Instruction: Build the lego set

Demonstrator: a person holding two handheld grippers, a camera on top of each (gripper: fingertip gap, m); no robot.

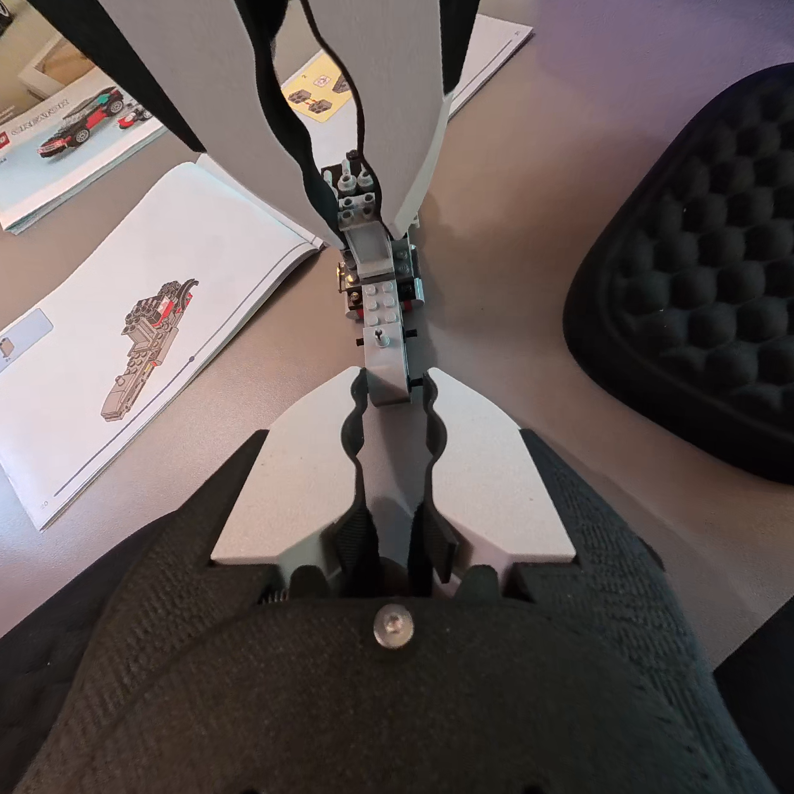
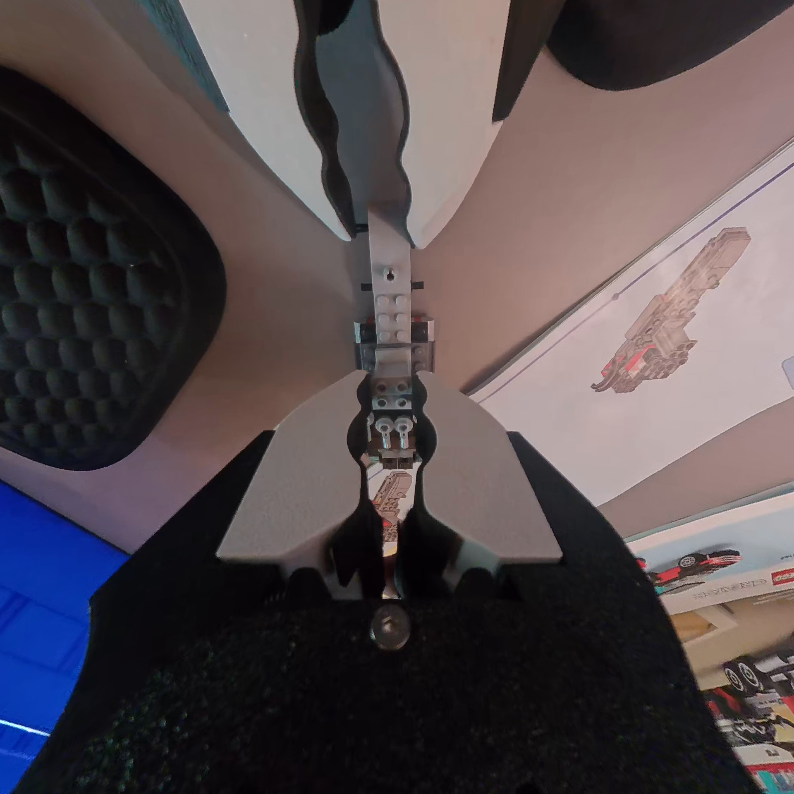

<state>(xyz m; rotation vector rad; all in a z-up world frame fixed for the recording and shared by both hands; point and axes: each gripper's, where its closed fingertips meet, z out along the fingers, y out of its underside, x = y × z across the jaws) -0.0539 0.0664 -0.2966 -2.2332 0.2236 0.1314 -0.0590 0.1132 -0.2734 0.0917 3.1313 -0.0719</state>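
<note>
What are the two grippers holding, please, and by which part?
Both hold the lego model: left gripper its smooth sloped end, right gripper the studded end.

The lego model [image 1: 380,300] lies between the open booklet [image 1: 142,326] and the cushion [image 1: 696,275].

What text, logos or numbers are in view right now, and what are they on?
Open instruction booklet: corner page numbers and a step number, tiny; not quoted.
Closed instruction booklet cover: logo and title, blurred, unreadable.
Lego model: no writing.
Black padded case: none.
</note>
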